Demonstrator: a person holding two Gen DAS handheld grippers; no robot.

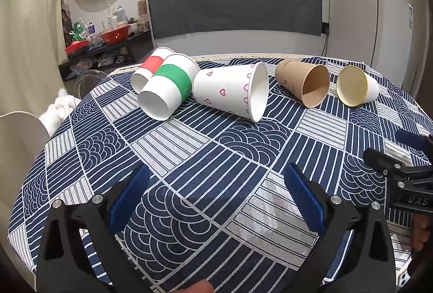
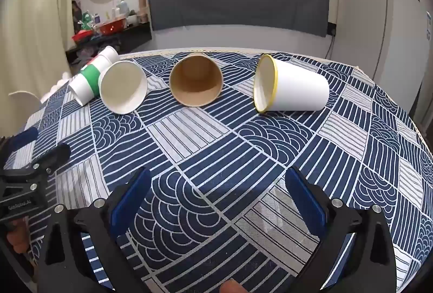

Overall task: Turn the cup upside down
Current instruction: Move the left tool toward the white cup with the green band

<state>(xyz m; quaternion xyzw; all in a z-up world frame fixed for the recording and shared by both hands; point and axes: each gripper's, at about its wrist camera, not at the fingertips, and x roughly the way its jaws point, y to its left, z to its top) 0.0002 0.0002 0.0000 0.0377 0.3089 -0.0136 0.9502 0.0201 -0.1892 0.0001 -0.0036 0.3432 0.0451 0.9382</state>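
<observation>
Five cups lie tipped over on the table (image 1: 216,147): red-band cup (image 1: 147,68), green-band cup (image 1: 169,86), heart cup (image 1: 232,90), brown cup (image 2: 196,83), yellow-rim cup (image 2: 291,88). Left tool (image 1: 216,193) and right tool (image 2: 217,193) hover near, both spread apart, holding nothing.

The right gripper (image 1: 411,155) reads "DAS" on its black body. The left gripper (image 2: 40,147) reads "GenRoboAI". Print on the brown cup (image 1: 295,79) is too small to read.

Yellow-rimmed cup (image 2: 293,88), brown cup (image 2: 196,79) and white cup (image 2: 123,87) sideways beyond spread blue fingers (image 2: 307,201).
</observation>
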